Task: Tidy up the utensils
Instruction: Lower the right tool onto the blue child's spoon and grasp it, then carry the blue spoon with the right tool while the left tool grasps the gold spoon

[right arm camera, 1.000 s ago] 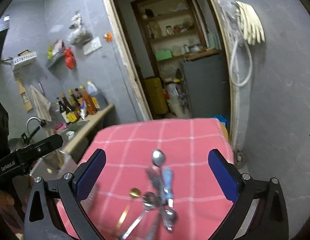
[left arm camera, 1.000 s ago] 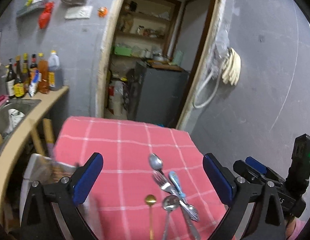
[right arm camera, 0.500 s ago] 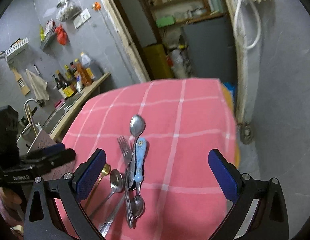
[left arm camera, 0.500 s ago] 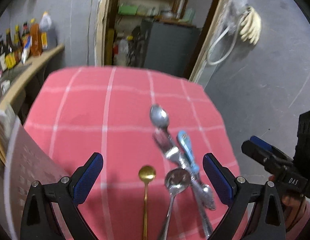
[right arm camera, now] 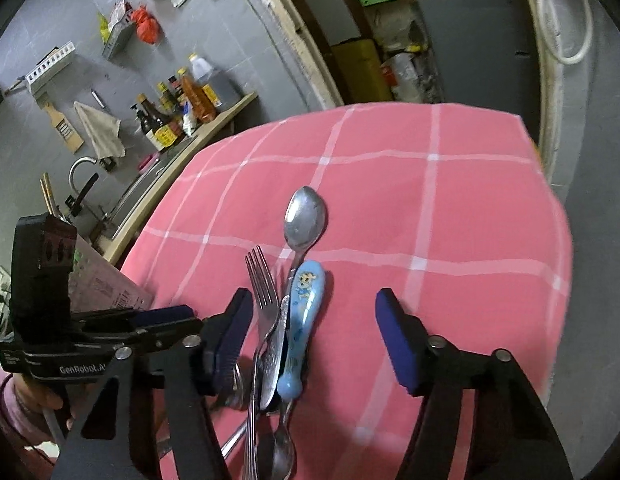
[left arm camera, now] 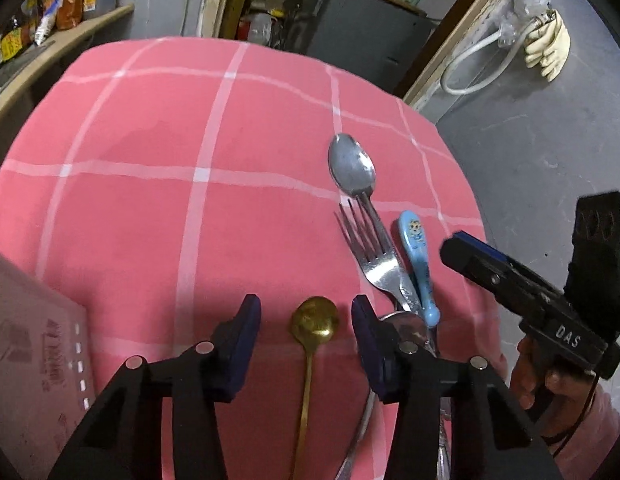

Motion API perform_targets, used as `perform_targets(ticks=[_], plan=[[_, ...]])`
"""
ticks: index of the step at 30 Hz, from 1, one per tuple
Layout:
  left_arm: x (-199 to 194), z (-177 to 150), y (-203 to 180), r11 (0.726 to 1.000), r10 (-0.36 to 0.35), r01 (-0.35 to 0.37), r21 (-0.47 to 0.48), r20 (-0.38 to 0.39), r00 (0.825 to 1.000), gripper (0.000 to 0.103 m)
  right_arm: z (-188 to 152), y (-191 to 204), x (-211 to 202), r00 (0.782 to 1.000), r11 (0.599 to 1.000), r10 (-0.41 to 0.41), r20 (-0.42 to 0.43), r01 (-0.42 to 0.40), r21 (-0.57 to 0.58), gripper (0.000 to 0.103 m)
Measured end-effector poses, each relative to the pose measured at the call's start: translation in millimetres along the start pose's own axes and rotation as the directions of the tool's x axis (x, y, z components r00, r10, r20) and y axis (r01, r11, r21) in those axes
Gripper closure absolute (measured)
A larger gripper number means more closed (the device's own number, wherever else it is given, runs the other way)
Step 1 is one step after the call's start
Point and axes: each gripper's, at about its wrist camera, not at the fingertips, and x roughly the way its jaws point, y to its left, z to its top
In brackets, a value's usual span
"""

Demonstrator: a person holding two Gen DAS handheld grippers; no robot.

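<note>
From the left wrist view, the left gripper (left arm camera: 306, 322) has dropped low over the pink checked tabletop (left arm camera: 150, 184) and narrowed from wide to a part-open gap. Its fingers now straddle the bowl of the gold spoon (left arm camera: 315, 322) without touching it, so I'd judge that spoon is the first one to be picked. Just right of it lie the fork (left arm camera: 370, 252), the big steel spoon (left arm camera: 352, 166) and the blue-handled spoon (left arm camera: 416, 260), overlapping in a heap. A pinkish box (left arm camera: 34, 360) sits at the tabletop's near left; I can't see inside it.

From the right wrist view, the right gripper (right arm camera: 314, 332) has also come down and closed partway. It is empty, and its fingers bracket the fork (right arm camera: 264, 292) and blue handle (right arm camera: 304, 316). The left gripper (right arm camera: 166, 320) crosses in beside it.
</note>
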Motion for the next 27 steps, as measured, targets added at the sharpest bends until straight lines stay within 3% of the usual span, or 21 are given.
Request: perform_targets(ticks=[4,7,13,16,27], plan=[[2,2,-2,1.0,-0.003,0.003,0.017,-0.007,1.0,0.061,3,2,16,0.999,1.0,0.025,-0.029,-0.025,-0.006,0.057],[4,1,-5,0.999,-0.005,0.006,0.032,-0.028,1.0,0.07,4,3,23,0.998,0.999,0.041,-0.044,-0.041,-0.007,0.063],[8,3,-5,0.998,-0.004,0.008,0.065,-0.059,0.998,0.086,0,3,31,0.996,0.998,0.055,-0.074,-0.054,0.012,0.084],[10,6,-2,0.999,-0.01,0.014,0.052,-0.077,0.997,0.095,-2,0,31,0.995,0.998,0.061,-0.075,-0.059,0.035,0.085],[-9,2,-14,0.994,-0.028,0.034,0.099,-0.056,0.998,0.101,-4,13,-8,0.999,0.997,0.036,0.02,-0.037,0.06,0.089]])
